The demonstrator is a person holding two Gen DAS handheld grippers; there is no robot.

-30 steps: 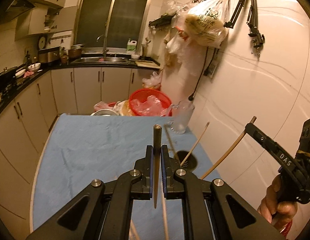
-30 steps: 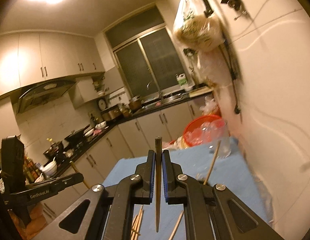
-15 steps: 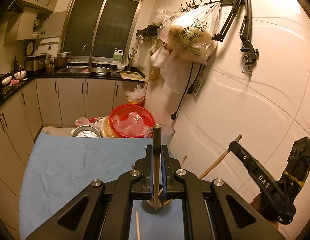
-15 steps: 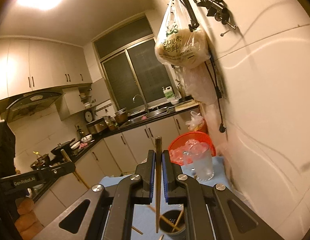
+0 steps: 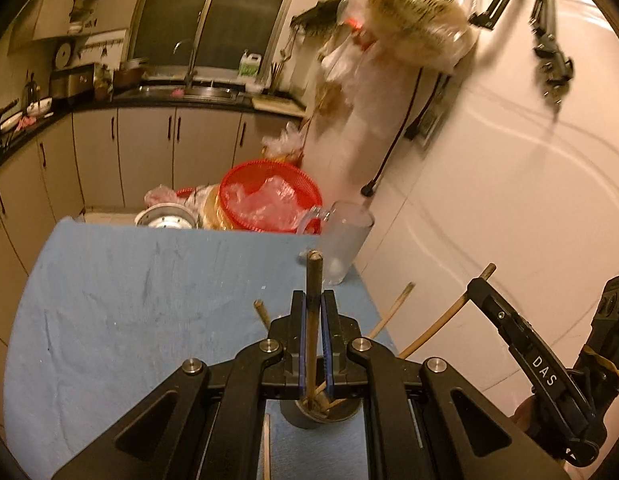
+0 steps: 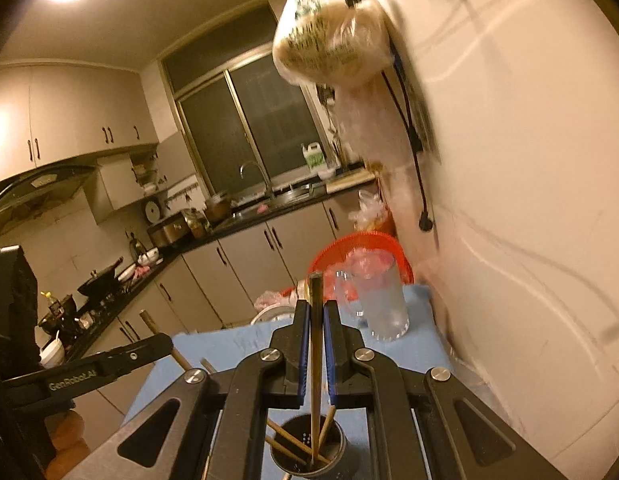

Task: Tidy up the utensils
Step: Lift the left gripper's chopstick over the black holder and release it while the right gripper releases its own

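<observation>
Both grippers have come in over the dark utensil cup (image 6: 307, 452) since a second ago, each chopstick now reaching down toward its mouth. Right gripper (image 6: 317, 350) fingers are closed on an upright chopstick (image 6: 315, 344) whose tip is already inside the cup among several leaning ones. Left gripper (image 5: 314, 342) likewise pinches its chopstick (image 5: 312, 320) upright, the tip at or just inside the cup's rim (image 5: 321, 414), directly below the fingers.
</observation>
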